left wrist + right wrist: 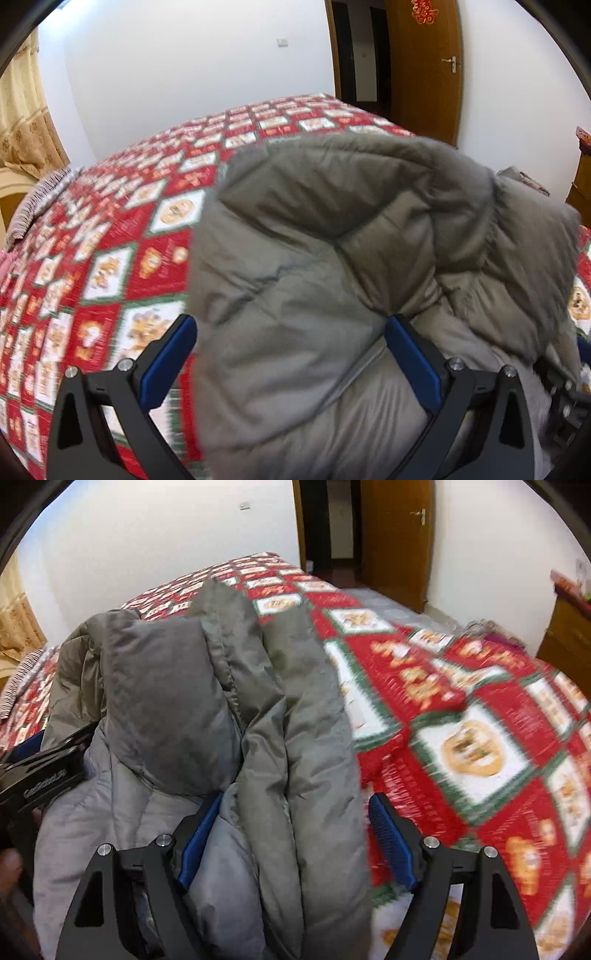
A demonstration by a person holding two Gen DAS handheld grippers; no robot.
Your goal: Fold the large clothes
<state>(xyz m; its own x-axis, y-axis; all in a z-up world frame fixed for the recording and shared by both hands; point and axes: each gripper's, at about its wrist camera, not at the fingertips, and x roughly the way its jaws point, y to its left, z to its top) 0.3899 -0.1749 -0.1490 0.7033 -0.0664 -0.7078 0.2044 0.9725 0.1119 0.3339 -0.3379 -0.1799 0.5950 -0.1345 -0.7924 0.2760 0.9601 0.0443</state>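
garment: a grey padded jacket (332,280), partly gathered and bunched, lying on a bed with a red, white and green patterned bedspread (122,229).
landmark: the bedspread; all places below are given against it.
jacket place: across the near part of the bedspread, the bare pattern showing on the left in the left wrist view and on the right in the right wrist view, so the jacket sits between the two grippers.
long axis: judged to run away from both cameras toward the door-side end of the bed; folds and a raised padded ridge (229,635) follow that line.
left gripper (291,354): jaws spread wide, straddling the jacket's left edge; the pads do not appear to press the cloth, so nothing is held.
right gripper (295,834): jaws spread wide, a thick roll of the jacket between them; the left pad lies against or partly under fabric, the right pad stands clear over the bedspread, so no grip.
nearer hand: both sit equally close, one at each side edge.
likely next need: each gripper must pinch its own edge before lifting.
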